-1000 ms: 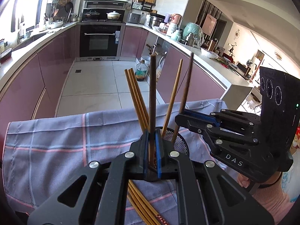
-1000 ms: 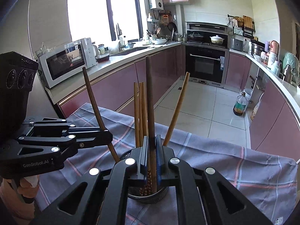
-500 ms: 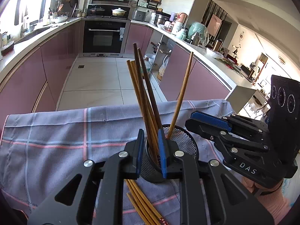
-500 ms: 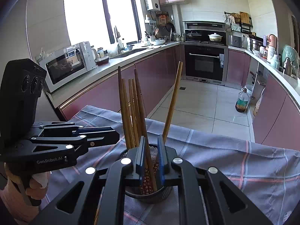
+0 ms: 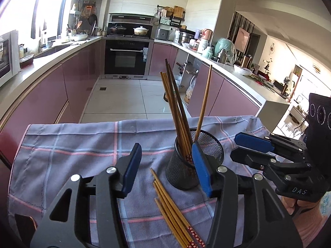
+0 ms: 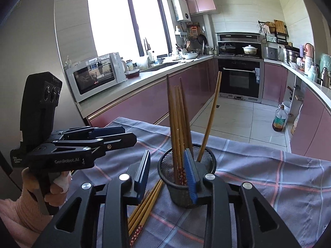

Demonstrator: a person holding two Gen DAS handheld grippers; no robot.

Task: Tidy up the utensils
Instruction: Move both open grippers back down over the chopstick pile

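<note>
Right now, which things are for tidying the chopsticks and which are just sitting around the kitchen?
For the job:
- mesh cup with chopsticks standing in it
- loose chopsticks lying on the checked cloth
- left hand-held gripper and right hand-held gripper, both open

Just sitting around:
- microwave
- oven
- bottle on the floor

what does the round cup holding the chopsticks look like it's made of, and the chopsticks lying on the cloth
Cup: apparently black metal wire mesh, matt; you can see through its fine grid to the chopsticks inside.
Loose chopsticks: probably bamboo or light wood, tan with lengthwise grain, ends wrapped in a red flowered pattern.
</note>
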